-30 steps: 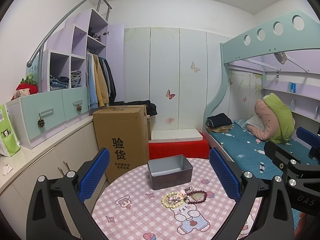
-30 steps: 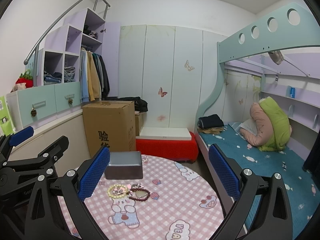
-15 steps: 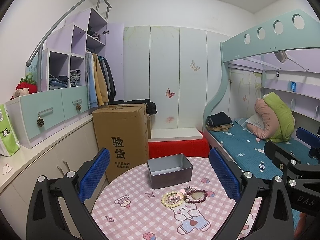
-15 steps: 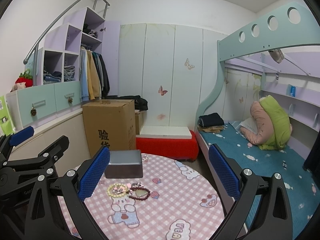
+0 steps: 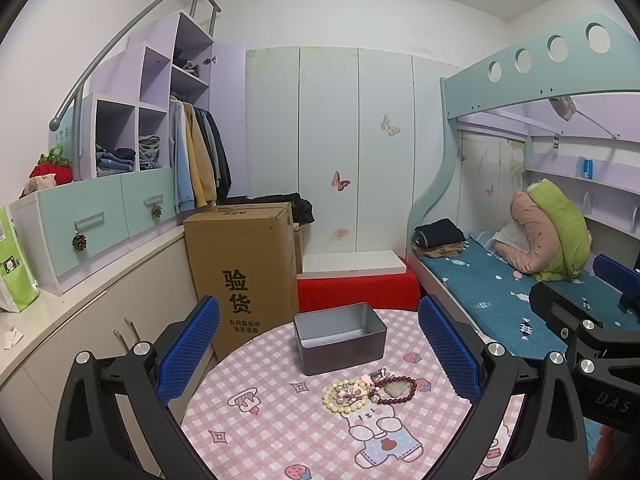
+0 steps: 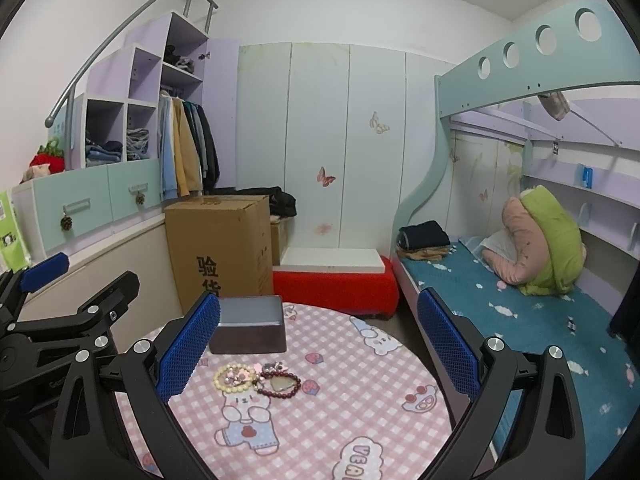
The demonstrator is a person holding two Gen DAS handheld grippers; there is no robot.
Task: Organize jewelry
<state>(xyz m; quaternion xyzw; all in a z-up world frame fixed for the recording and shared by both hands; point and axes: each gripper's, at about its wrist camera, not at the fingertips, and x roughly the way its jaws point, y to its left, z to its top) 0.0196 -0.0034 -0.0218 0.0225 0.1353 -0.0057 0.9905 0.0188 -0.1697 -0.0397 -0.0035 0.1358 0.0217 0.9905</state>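
Note:
A small pile of jewelry lies on the round pink checked table [image 5: 280, 432]: a cream bead bracelet [image 5: 345, 395], a dark red bead bracelet [image 5: 396, 389] and small pink pieces. It also shows in the right wrist view [image 6: 256, 378]. An open grey metal box [image 5: 340, 336] stands just behind the pile, also in the right wrist view [image 6: 250, 324]. My left gripper [image 5: 320, 352] is open and empty, held above the table in front of the box. My right gripper [image 6: 318, 348] is open and empty, to the right of the jewelry.
A tall cardboard box [image 5: 244, 264] stands behind the table on the left. A red bench with a white board [image 5: 356, 284] is behind it. A bunk bed with blue bedding [image 5: 500, 292] runs along the right. Cabinets and shelves [image 5: 100, 216] line the left wall.
Both grippers have stayed open and almost still. The view has only drifted slightly; the jewelry and box have not moved.

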